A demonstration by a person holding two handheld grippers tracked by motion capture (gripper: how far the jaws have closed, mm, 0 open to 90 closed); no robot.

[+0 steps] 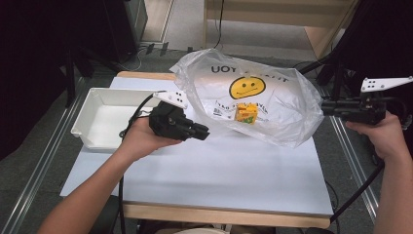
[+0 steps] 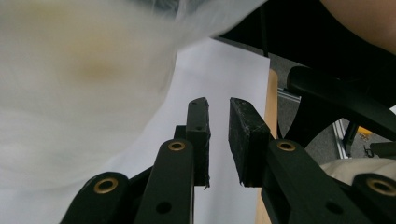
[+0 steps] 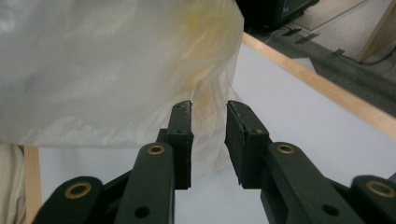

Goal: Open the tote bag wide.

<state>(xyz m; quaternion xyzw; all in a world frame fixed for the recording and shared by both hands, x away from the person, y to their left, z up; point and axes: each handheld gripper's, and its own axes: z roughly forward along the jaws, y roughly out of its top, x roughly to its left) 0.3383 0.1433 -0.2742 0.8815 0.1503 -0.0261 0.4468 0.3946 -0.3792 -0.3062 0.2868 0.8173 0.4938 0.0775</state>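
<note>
- The left gripper (image 1: 203,131) was held at the lower left edge of the plastic bag (image 1: 287,105). In the left gripper view its jaws stood a narrow gap apart with nothing between them, so it was released, not clenched on the film.
- The right gripper (image 1: 325,106) was held at the bag's right edge. In the right gripper view its jaws were likewise slightly parted; crumpled film was seen just beyond the tips, but no fold was seen pinched between the pads.
- The white table (image 1: 219,170) was spread beneath the bag, most of its bare top lying nearer the person than the bag.
- The bag, clear with a yellow smiley print (image 1: 247,87), was puffed up between the two grippers at the far side of the table.
- A white tray (image 1: 83,129) was set to the left of the bag, apart from it.
- A small yellow carton (image 1: 246,113) was seen inside the bag, below the smiley print and near the bag's middle.
- The step in hand was judged to be taking hold of the bag at both sides, so that the carton could be brought out.
- The next move was judged to call for each pair of jaws to be pushed onto a fold of film and closed, thin slippery film being easily missed.
</note>
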